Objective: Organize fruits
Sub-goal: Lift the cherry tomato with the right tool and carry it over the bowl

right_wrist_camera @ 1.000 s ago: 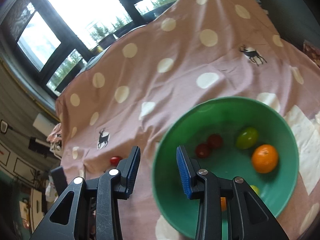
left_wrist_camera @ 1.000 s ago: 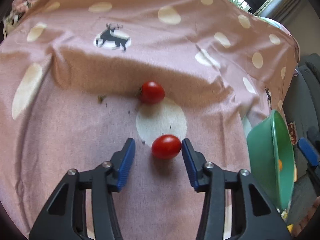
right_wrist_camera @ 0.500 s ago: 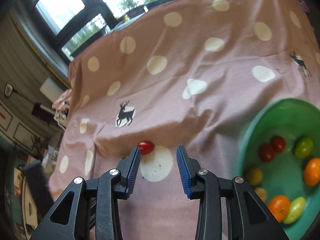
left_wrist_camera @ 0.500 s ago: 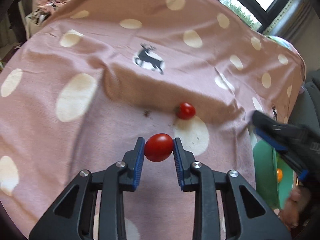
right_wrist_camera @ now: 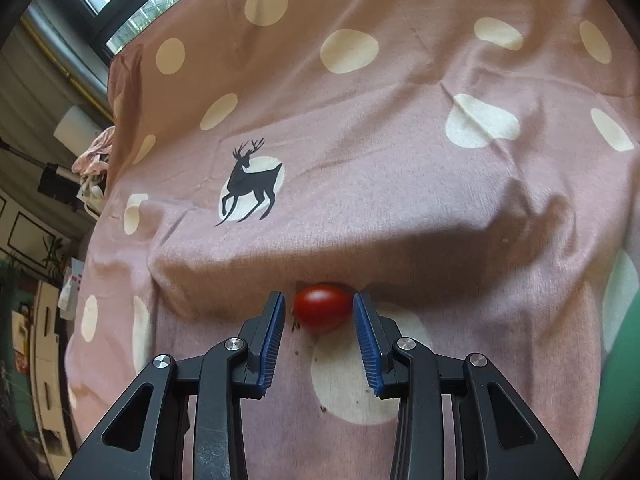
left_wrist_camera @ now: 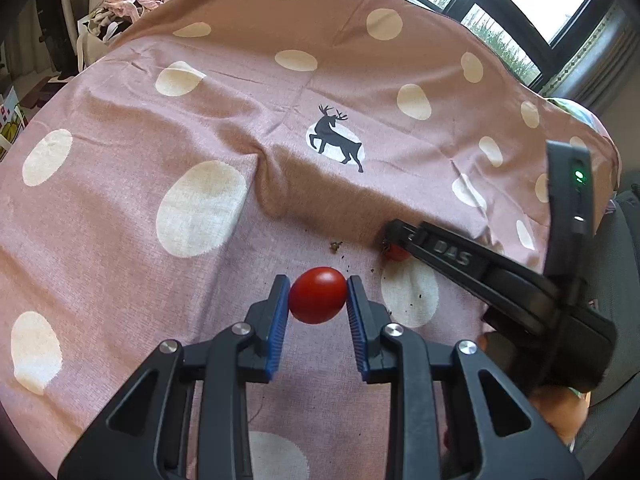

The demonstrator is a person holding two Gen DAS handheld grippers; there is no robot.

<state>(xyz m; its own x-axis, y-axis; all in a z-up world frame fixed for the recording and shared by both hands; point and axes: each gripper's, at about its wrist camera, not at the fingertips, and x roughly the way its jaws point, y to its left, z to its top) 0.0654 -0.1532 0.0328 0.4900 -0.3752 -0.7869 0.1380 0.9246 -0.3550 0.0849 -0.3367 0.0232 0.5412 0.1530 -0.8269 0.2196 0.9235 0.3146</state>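
My left gripper [left_wrist_camera: 317,300] is shut on a red cherry tomato [left_wrist_camera: 317,301] and holds it above the pink spotted cloth [left_wrist_camera: 200,120]. My right gripper [right_wrist_camera: 319,312] is open, its blue pads on either side of a second red cherry tomato [right_wrist_camera: 322,307] that lies on the cloth below a fold. In the left wrist view the right gripper [left_wrist_camera: 394,236] reaches in from the right and mostly hides that second tomato [left_wrist_camera: 396,253]. A sliver of the green bowl [right_wrist_camera: 624,360] shows at the right edge of the right wrist view.
The cloth has a raised fold [right_wrist_camera: 400,256] just behind the second tomato. Small dark crumbs [left_wrist_camera: 335,246] lie on the cloth. A deer print [left_wrist_camera: 338,140] sits further back. Room clutter [left_wrist_camera: 120,0] and windows lie beyond the cloth.
My left gripper closed on the near tomato and lifted it off the cloth. My right gripper moved away from the green bowl and came down around the second tomato.
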